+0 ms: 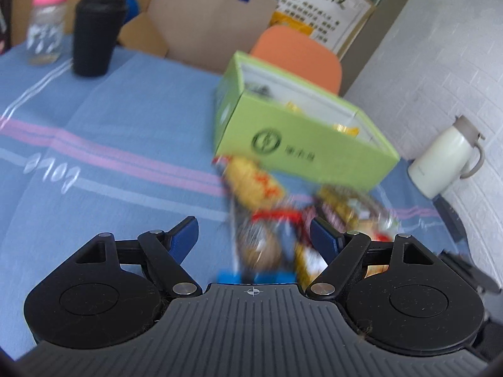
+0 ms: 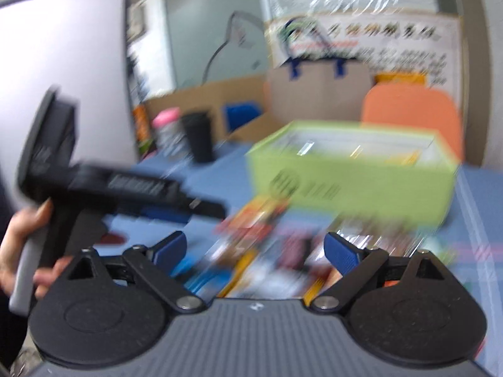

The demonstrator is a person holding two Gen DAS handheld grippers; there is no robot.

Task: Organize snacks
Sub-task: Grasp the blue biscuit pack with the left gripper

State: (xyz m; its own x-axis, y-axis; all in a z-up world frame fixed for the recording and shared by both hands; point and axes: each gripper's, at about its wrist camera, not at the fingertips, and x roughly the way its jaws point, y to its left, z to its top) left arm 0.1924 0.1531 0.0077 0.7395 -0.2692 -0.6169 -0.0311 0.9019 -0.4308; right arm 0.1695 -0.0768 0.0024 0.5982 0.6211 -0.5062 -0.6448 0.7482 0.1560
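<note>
A green open box (image 1: 301, 144) stands on the blue tablecloth (image 1: 110, 119) with several snack packets inside. A blurred pile of snack packets (image 1: 267, 220) lies in front of it. My left gripper (image 1: 254, 235) is open, its jaws on either side of the pile's near end, holding nothing. In the right wrist view the green box (image 2: 352, 182) is ahead and the snack pile (image 2: 261, 251) lies below my open right gripper (image 2: 254, 251). The left gripper's body (image 2: 94, 188) shows at the left, held by a hand.
A clear bottle with a pink lid (image 1: 47, 25) and a black cup (image 1: 94, 34) stand at the far left. A cream thermos (image 1: 446, 160) stands at the right edge. An orange chair (image 1: 298, 53) and a paper bag (image 1: 213, 19) are behind the table.
</note>
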